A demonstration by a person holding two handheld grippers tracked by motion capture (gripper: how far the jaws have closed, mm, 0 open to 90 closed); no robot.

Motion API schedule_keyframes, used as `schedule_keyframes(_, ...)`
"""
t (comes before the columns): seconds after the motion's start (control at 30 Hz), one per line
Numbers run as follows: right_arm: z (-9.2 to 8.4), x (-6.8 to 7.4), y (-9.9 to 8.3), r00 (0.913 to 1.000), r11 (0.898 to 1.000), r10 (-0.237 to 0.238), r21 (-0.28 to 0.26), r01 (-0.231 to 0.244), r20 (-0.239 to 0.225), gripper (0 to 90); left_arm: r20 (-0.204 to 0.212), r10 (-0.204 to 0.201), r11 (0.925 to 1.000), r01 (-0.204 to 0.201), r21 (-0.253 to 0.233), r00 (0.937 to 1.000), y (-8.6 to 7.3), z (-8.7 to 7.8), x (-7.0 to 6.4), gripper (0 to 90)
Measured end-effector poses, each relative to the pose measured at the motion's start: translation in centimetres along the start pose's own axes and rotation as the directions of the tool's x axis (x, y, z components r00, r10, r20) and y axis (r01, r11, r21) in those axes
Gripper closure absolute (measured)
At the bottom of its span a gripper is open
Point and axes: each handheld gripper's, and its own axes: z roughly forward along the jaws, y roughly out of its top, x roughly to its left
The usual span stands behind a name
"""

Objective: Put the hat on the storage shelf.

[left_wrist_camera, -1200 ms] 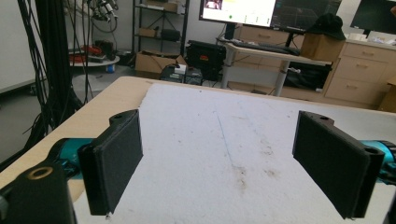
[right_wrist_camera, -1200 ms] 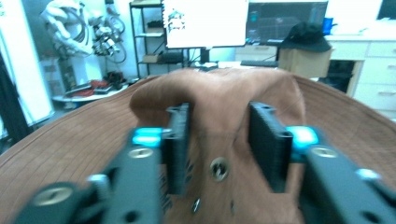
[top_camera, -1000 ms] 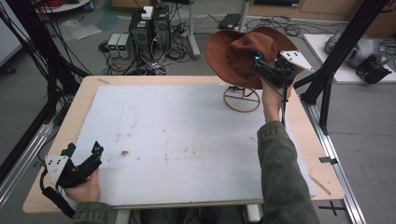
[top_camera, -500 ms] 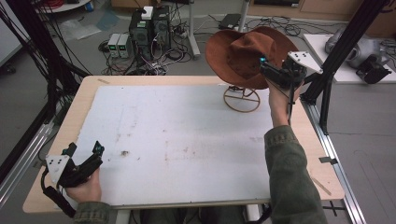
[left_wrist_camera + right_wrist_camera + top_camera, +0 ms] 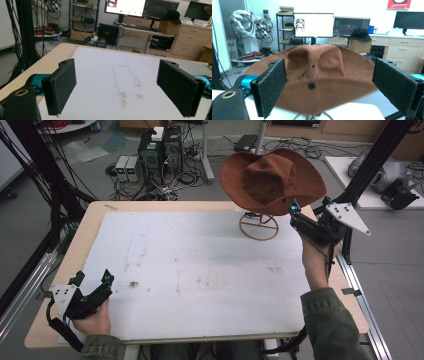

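Note:
A brown brimmed hat (image 5: 272,177) rests tilted on a thin stand with a round wooden ring base (image 5: 258,226) at the table's back right. My right gripper (image 5: 296,215) hovers just off the hat's right brim, held by a hand in an olive sleeve. Its jaws have just been opening and now stand open with nothing between them. In the right gripper view the hat (image 5: 317,65) lies ahead of the right gripper (image 5: 332,85). My left gripper (image 5: 94,279) rests open at the table's front left, and in the left gripper view the left gripper (image 5: 120,85) holds nothing over the white mat.
A stained white mat (image 5: 200,265) covers most of the wooden table (image 5: 85,235). Black frame posts stand at the left (image 5: 35,175) and right (image 5: 370,165). Computers and cables (image 5: 160,150) sit on the floor behind the table.
My right gripper has drawn away from the hat's brim, to the right and toward the person. The hat stays on its stand. The left gripper has kept still.

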Motion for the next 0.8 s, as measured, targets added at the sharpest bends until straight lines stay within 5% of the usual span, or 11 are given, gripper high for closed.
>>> schedule_keyframes(0.33, -4.4, 0.5, -5.0, 0.9999, 0.999, 0.013, 0.032, -0.013, -0.003, 11.3, -0.017, -0.012, 0.9999, 0.012, -0.005, 0.9998, 0.0, -0.1, 0.4, 16.2)
schedule_keyframes(0.63, -7.0, 0.5, -11.5, 0.9975, 0.999, 0.034, 0.033, -0.036, 0.062, 11.3, -0.022, -0.013, 0.9999, 0.013, 0.001, 0.9997, -0.1, -0.1, 0.5, 16.2)
schedule_keyframes(0.8, -8.1, -0.1, -14.5, 0.9953, 0.993, 0.066, 0.092, -0.072, 0.071, 11.3, -0.019, -0.008, 0.9999, 0.008, 0.007, 0.9998, -0.2, 0.0, 0.5, 16.2)
